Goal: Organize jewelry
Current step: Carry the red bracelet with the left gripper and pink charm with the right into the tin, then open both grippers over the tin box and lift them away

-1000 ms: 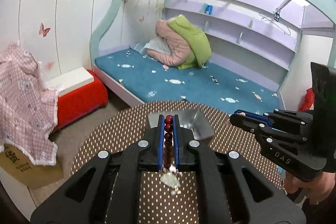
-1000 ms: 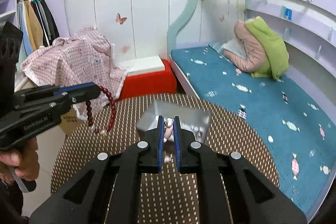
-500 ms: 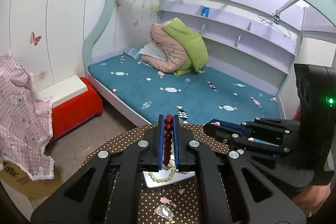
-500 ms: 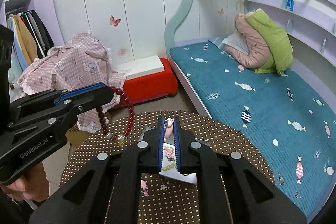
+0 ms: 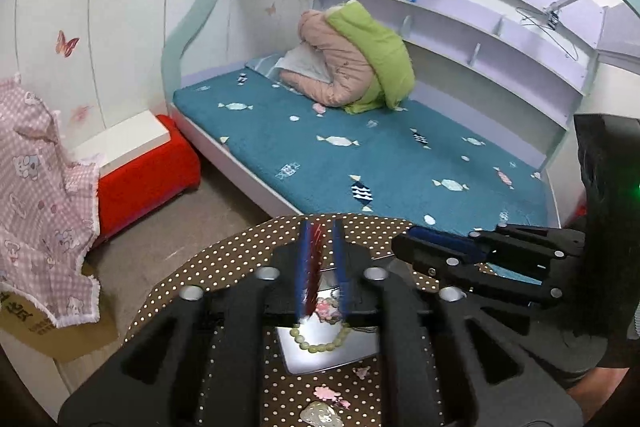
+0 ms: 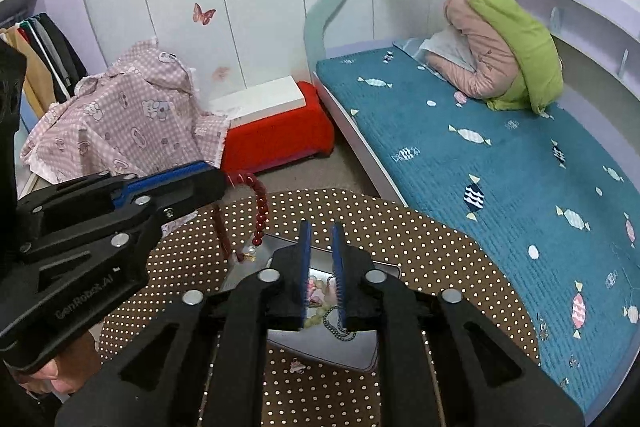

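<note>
Shiny square metal tray (image 6: 362, 349) sat on dotted brown round table (image 6: 440, 251). Left gripper (image 5: 321, 259) opening above tray, dark red bead bracelet (image 6: 260, 205) slipping between pads. Right gripper (image 6: 321, 267) opening, empty, pink charm (image 6: 316, 287) in tray below. Risk: bracelet catching tray rim, spilling onto table.

Shiny metal tray (image 5: 320, 359) on a matt dotted cloth (image 5: 224, 263).

White lettering reading "GenRobot.AI" runs along the side of the black plastic left gripper (image 6: 224, 183), seen at the lower left of the right wrist view. A brown cardboard box (image 5: 44, 331) on the floor at the left edge of the left wrist view carries dark printed characters, too cut off to read. Nothing else legible appears.
</note>
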A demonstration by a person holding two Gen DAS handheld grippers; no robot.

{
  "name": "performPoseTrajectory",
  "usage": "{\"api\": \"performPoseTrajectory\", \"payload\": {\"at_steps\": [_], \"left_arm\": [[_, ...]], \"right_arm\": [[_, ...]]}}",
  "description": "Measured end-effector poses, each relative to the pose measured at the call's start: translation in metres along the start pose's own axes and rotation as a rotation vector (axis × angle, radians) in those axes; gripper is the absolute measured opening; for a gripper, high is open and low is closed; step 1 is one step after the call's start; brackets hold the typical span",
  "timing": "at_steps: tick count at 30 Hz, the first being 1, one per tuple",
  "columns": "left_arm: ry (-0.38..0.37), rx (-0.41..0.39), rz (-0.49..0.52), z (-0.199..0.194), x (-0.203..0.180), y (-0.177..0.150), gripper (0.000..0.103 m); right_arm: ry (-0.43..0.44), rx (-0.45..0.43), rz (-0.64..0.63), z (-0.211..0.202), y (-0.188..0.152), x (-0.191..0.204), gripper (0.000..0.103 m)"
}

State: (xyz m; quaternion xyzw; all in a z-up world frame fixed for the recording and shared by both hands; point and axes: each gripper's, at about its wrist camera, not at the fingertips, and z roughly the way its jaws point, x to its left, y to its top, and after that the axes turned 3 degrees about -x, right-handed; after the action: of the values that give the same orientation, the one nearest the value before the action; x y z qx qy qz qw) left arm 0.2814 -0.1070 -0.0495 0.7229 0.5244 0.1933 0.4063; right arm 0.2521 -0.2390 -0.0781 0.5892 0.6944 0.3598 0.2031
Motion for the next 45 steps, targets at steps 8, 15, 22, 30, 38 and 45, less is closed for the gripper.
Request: {"api": "performPoseTrajectory", "payload": {"at_steps": [8,15,22,30,38,45], "left_arm": [[0.083,-0.077,-0.031,-0.023,0.015,-0.004,0.094],[0.128,-0.129,-0.034,-0.052,0.019,-0.012,0.097],[0.138,-0.158,-0.023,-0.076,0.014,-0.019,0.097],[0.15,-0.188,-0.01,-0.102,0.009,-0.028,0.097],[0.168,-0.204,-0.036,-0.122,0.016,-0.046,0.097],[0.185,-0.196,-0.047,-0.132,0.02,-0.067,0.097]], "right_arm": [[-0.05,-0.048,0.06,-0.006,-0.009,-0.014,0.096],[-0.077,-0.075,0.109,-0.019,-0.014,-0.019,0.095],[-0.077,-0.108,0.107,-0.037,-0.016,-0.011,0.095],[-0.08,-0.167,0.108,-0.067,-0.023,-0.004,0.095],[-0.096,-0.211,0.099,-0.096,-0.041,0.005,0.095],[-0.125,-0.23,0.101,-0.114,-0.06,0.007,0.095]]}}
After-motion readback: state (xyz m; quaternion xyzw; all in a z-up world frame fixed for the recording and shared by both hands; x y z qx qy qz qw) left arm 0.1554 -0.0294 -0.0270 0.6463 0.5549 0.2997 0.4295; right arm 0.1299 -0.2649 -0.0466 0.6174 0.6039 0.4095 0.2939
